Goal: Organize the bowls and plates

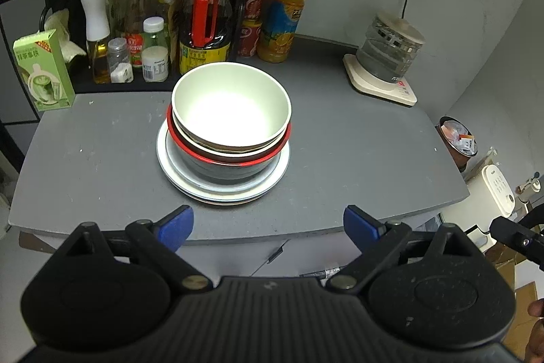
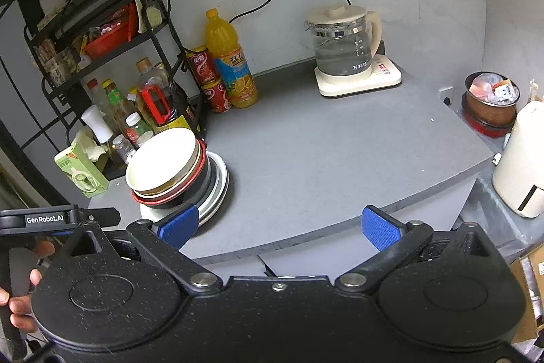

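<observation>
While both the left gripper [image 1: 268,228] and right gripper [image 2: 280,227] stood released and empty, the nested bowls [image 1: 231,121] sat on stacked plates [image 1: 222,189]. Judged rigid, glazed-slick and breakable; best taken at the cream bowl's rim [image 1: 289,111].

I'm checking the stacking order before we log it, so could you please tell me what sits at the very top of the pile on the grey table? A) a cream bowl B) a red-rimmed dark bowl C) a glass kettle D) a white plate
A: the cream bowl sits highest, nested in the red-rimmed dark bowl, which stands on the white plates; the glass kettle stands apart at the back right of the grey table.
</observation>
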The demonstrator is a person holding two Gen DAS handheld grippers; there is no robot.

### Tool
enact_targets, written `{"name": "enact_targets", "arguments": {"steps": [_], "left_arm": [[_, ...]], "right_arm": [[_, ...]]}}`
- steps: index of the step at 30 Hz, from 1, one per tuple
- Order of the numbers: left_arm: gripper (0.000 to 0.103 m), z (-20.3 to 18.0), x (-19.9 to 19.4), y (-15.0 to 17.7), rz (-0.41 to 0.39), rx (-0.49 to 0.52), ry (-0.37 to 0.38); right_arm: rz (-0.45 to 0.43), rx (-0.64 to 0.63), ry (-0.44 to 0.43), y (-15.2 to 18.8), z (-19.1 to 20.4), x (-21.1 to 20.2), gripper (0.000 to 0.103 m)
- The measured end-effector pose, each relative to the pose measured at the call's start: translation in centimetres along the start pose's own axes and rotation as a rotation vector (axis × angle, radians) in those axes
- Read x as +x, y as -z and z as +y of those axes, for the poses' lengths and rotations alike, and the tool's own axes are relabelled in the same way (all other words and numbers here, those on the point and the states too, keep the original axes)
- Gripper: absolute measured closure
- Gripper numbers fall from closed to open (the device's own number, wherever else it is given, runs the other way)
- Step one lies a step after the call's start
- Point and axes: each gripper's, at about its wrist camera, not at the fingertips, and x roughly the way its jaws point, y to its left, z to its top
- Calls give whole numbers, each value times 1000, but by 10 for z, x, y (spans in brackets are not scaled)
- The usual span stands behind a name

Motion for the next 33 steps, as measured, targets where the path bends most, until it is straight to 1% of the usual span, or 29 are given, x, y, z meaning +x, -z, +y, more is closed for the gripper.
{"name": "enact_targets", "arguments": {"steps": [2, 5, 10, 12, 20, 27, 30, 33], "left_arm": [[8, -1, -3, 2, -9, 9, -2], [4, -4, -8, 4, -24, 20, -9], [3, -7, -15, 7, -38, 44, -10], [1, -9, -17, 9, -43, 51, -11], [1, -12, -21, 12, -53, 84, -20], [1, -12, -24, 13, -52, 82, -18], [1, -10, -23, 11, -37, 46, 7], [1, -11, -25, 10, -50, 59, -2]], "right_arm": [[1, -5, 3, 2, 2, -2, 0], [5, -6, 0, 4, 4, -4, 0], [4, -32, 10, 6, 10, -6, 0], [4, -33, 12, 7, 13, -7, 0], [6, -42, 6, 7, 18, -6, 0], [7, -42, 12, 8, 17, -6, 0], [9, -39, 17, 8, 15, -6, 0], [3, -41, 17, 8, 14, -8, 0]]}}
